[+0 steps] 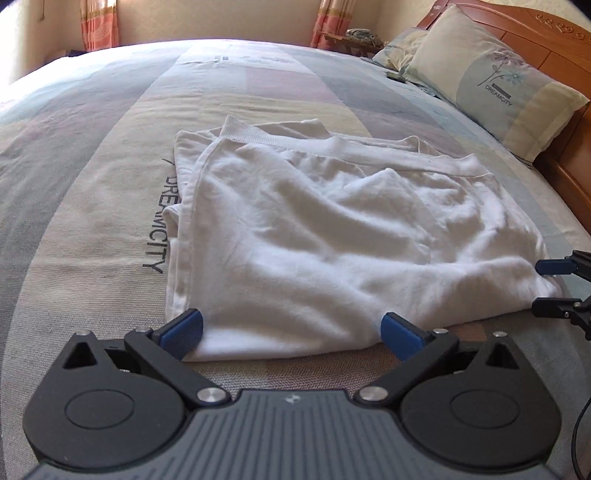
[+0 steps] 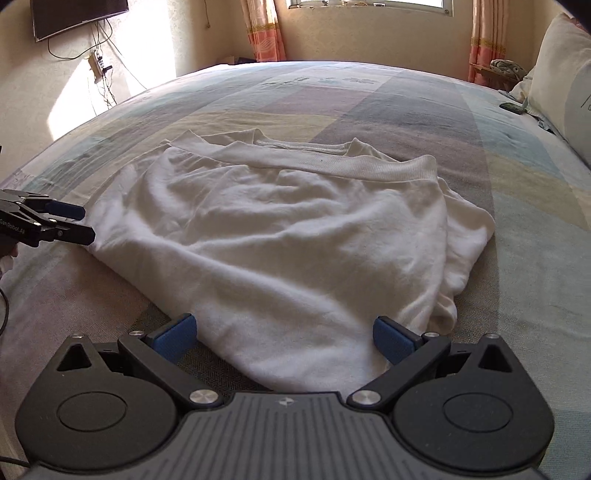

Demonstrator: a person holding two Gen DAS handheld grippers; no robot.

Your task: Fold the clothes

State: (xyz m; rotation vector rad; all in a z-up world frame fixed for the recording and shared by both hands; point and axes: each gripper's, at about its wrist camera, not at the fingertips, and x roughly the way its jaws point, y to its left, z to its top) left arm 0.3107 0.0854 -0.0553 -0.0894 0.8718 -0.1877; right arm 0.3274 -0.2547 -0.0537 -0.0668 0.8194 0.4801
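A white sweatshirt lies partly folded on the bed, its ribbed hem turned up over the body; it also shows in the right wrist view. My left gripper is open, its blue pads either side of the garment's near edge. My right gripper is open too, with the garment's near corner lying between its pads. Each gripper shows in the other's view: the right one at the far right, the left one at the far left, both beside the cloth's edges.
The bed has a pastel patchwork cover printed DREAMCITY. Pillows and a wooden headboard are at the right. A small dark object lies near the pillows. Curtains, a window and a wall TV stand beyond the bed.
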